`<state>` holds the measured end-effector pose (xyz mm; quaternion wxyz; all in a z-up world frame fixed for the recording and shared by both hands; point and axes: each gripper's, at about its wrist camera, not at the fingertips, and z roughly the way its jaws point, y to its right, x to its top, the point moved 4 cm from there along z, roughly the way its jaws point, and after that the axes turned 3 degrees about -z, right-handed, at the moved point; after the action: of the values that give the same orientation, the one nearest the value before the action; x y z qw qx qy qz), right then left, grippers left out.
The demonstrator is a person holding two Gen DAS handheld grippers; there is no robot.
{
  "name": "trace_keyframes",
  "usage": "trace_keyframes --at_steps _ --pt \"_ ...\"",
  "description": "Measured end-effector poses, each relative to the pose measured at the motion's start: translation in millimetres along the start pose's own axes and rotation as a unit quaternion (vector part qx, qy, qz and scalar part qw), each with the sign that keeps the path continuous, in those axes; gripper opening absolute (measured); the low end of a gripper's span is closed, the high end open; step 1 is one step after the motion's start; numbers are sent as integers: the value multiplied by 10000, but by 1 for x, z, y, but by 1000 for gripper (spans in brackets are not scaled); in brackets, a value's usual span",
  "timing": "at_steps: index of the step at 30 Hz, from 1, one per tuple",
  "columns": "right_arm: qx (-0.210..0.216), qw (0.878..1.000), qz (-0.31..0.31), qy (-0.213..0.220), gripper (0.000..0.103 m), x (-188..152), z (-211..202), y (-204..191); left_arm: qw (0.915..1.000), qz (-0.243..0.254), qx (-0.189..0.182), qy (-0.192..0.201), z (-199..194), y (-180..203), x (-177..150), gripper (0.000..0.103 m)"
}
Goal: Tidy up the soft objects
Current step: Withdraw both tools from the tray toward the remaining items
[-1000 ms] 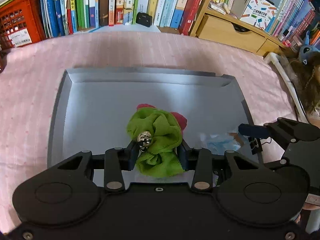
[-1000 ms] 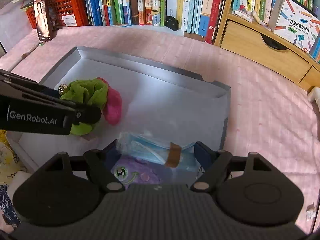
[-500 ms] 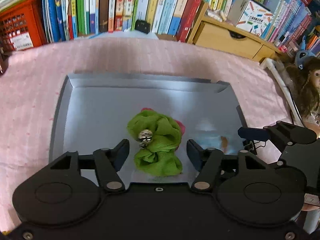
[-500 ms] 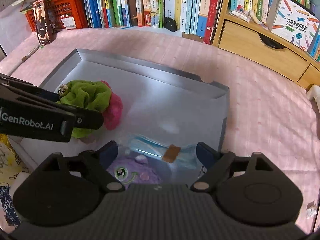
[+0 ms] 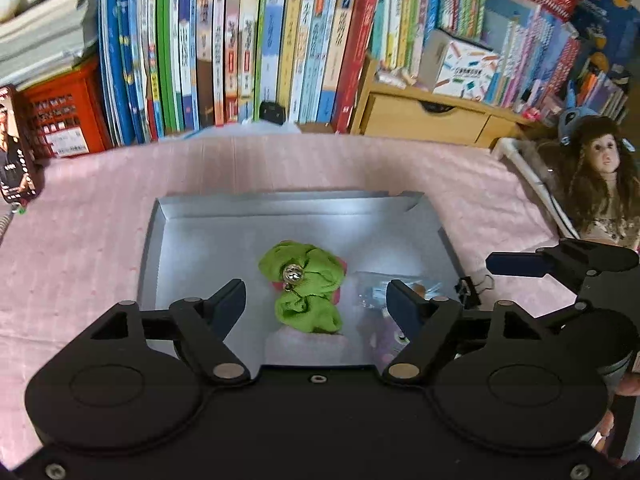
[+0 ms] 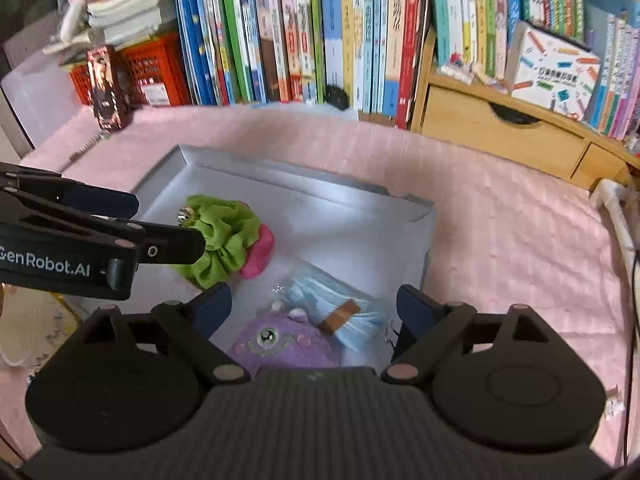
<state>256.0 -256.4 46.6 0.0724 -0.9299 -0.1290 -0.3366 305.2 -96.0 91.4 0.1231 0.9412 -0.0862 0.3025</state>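
A green scrunchie (image 5: 308,280) with a small metal bell lies in the grey tray (image 5: 280,208) on top of a pink scrunchie (image 6: 260,252). My left gripper (image 5: 314,288) hovers above it, jaws opening, pads clear of the cloth. In the tray's near right corner lie a bagged blue face mask (image 6: 332,296) and a purple plush (image 6: 280,344). Over them hangs my right gripper (image 6: 314,291), jaws opening, nothing pressed between the pads. The green scrunchie (image 6: 224,240) sits just beyond the left gripper's fingers (image 6: 172,240) in the right wrist view.
The tray (image 6: 300,184) rests on a pink cloth (image 5: 80,240). A row of books (image 5: 260,60), an orange crate (image 5: 60,120) and a wooden drawer unit (image 5: 424,120) line the back. A doll (image 5: 600,184) sits at right. A black binder clip (image 5: 470,288) is at the tray's right edge.
The left gripper let go of the green scrunchie, opened, and rose back from it. The right gripper widened off the mask pack and lifted away too, uncovering the purple plush.
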Motion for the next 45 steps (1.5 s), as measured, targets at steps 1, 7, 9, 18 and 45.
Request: trace_keyframes --at_steps 1,7,9,18,45 --pt "22 10000 27 75 95 -2 -7 1 10000 21 -33 46 -6 2 -2 76" --pt "4 9989 164 438 96 -17 -39 13 9989 214 -231 345 -40 14 -21 77" --pt "-6 9983 212 538 96 -24 -49 17 9981 302 -306 434 -50 20 -30 78" --pt "-114 9952 341 907 97 -56 -87 26 9921 775 -490 855 -87 43 -73 79" --pt "-984 9812 629 1535 97 -130 -124 32 9747 1019 -550 1913 -130 85 -222 82"
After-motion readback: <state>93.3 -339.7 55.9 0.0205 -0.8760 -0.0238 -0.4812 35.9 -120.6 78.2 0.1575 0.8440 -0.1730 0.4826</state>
